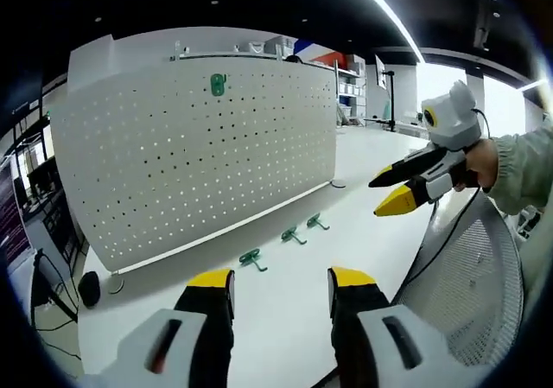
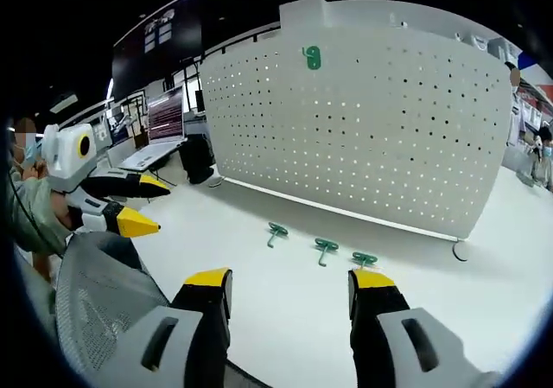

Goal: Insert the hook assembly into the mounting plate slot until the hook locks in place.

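A: Three small green plastic hooks lie in a row on the white table [image 1: 285,310], near the foot of the big white metal board full of holes [image 1: 199,155]: the first hook [image 2: 276,232], the middle hook [image 2: 326,248] and the last hook [image 2: 364,258]. One more green hook [image 2: 312,57] already hangs high on the board.

B: And the tongs?

A: The left gripper [image 1: 281,286] is wide open and holds nothing. The right gripper [image 2: 289,286] is wide open and empty too. Both hover above the table, apart from the hooks.

B: What could go wrong?

A: The hooks are tiny and flat. A poor pinch could make one slide away or twist, and then it would likely miss its hole.

B: Anything hard to see?

A: The hooks' back tabs are too small to make out. A grey mesh chair back [image 2: 95,306] covers part of the table edge.
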A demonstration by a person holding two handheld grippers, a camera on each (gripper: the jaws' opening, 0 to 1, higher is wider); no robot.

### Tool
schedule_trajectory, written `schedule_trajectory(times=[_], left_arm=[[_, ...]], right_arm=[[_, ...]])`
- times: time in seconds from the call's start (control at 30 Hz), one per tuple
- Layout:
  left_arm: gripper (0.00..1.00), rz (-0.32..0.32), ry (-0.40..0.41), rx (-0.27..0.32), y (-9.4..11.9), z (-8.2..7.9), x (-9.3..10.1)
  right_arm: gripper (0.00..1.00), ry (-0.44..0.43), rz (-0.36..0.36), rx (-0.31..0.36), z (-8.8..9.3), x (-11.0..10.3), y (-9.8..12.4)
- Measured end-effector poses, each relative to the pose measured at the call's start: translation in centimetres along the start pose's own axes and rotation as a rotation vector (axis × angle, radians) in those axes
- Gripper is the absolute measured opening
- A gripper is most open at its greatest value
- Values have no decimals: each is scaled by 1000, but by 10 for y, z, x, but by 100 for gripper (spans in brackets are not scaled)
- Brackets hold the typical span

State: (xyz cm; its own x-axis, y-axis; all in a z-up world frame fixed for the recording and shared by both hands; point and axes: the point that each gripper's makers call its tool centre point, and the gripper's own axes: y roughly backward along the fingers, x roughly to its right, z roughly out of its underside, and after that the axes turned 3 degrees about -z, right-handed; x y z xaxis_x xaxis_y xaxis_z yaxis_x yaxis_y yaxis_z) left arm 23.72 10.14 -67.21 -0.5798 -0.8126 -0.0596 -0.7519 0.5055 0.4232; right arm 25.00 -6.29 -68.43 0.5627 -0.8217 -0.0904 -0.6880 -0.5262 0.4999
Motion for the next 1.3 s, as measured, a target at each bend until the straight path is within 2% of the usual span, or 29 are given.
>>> schedule_trajectory(times=[0.3, 0.47, 0.77, 1.0, 1.3], left_arm=[[45, 28, -21, -19, -5, 1, -1], [45, 64, -70, -42, -7, 4, -1], [43, 111, -152, -75, -18, 2, -14], [42, 162, -223, -127, -31, 9, -24], [42, 195, -243, -159, -51, 11, -36]], right_arm=[[53, -21, 10, -9, 7, 0, 4], [53, -30, 14, -11, 9, -1, 6], [53, -40, 22, -8, 9, 0, 8], [53, -44, 25, -8, 9, 1, 10], [52, -40, 19, -19, 11, -2, 8]])
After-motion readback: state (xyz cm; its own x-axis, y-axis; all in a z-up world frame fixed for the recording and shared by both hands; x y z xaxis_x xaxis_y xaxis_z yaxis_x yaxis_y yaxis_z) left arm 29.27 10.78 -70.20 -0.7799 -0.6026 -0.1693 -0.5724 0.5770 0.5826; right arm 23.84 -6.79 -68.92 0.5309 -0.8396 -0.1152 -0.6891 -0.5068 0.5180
